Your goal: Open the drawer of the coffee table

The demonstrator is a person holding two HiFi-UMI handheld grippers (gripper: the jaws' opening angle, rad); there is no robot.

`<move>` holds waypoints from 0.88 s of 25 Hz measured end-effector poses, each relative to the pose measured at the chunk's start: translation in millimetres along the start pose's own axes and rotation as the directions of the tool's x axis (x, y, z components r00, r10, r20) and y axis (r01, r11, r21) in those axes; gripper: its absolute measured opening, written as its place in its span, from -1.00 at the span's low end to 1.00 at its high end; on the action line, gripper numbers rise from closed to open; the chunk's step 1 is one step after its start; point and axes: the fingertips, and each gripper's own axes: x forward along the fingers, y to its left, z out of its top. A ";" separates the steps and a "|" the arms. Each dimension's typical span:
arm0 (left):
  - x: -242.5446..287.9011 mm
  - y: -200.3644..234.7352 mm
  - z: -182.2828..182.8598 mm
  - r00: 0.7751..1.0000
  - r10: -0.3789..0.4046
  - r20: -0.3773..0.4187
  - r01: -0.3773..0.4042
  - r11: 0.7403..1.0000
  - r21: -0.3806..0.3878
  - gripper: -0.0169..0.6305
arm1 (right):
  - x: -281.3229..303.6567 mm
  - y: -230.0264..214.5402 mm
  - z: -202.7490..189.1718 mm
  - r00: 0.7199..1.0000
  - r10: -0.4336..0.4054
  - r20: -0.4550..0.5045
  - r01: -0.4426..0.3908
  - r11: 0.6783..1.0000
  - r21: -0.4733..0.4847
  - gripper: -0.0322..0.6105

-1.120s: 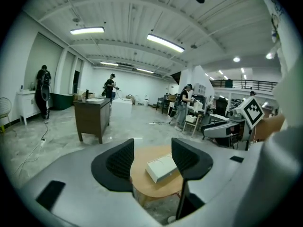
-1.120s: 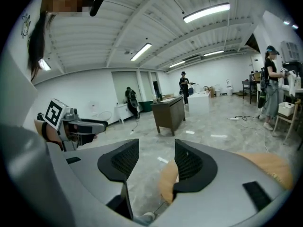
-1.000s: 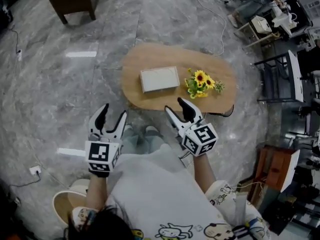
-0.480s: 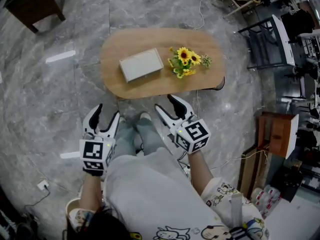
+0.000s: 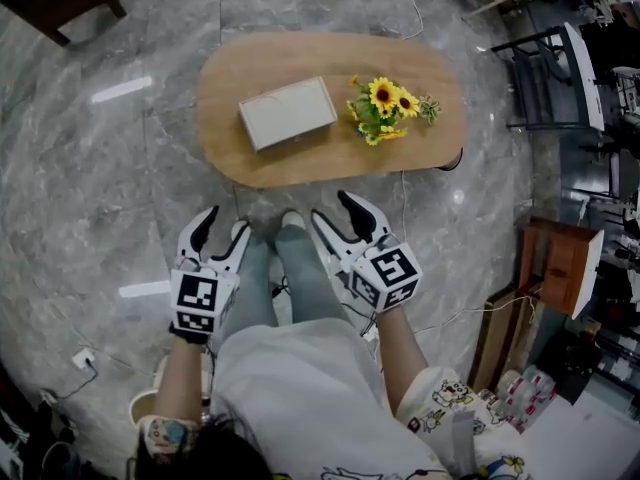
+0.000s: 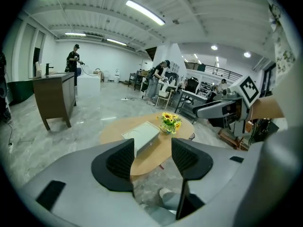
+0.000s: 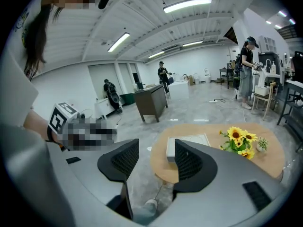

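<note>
Head view puts the oval wooden worktop [image 5: 262, 164] of the coffee table straight ahead of both tongs. Its long axis runs crosswise to their pointing direction, and its near long edge faces them. The left tongs [image 5: 222, 223] and the right tongs [image 5: 333, 208] are both spread wide with nothing between the pads. They are held over the floor on either side of the person's legs, short of the table.

The right tongs sits nearer that edge, just below the side with the sunflowers [image 5: 386, 101]. The left tongs hangs further back, toward the side with the white box [image 5: 288, 113].

No drawer front or handle shows in any view. It probably lies under the rim, so the reach has to drop low and go forward, and the right hand looks better placed.
</note>
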 end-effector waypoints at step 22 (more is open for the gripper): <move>122.1 45.2 -162.6 0.978 -0.064 -0.199 0.062 0.998 -0.020 -0.26 | 102.9 -13.5 -128.8 0.987 0.072 -0.141 -0.073 0.997 -0.001 -0.27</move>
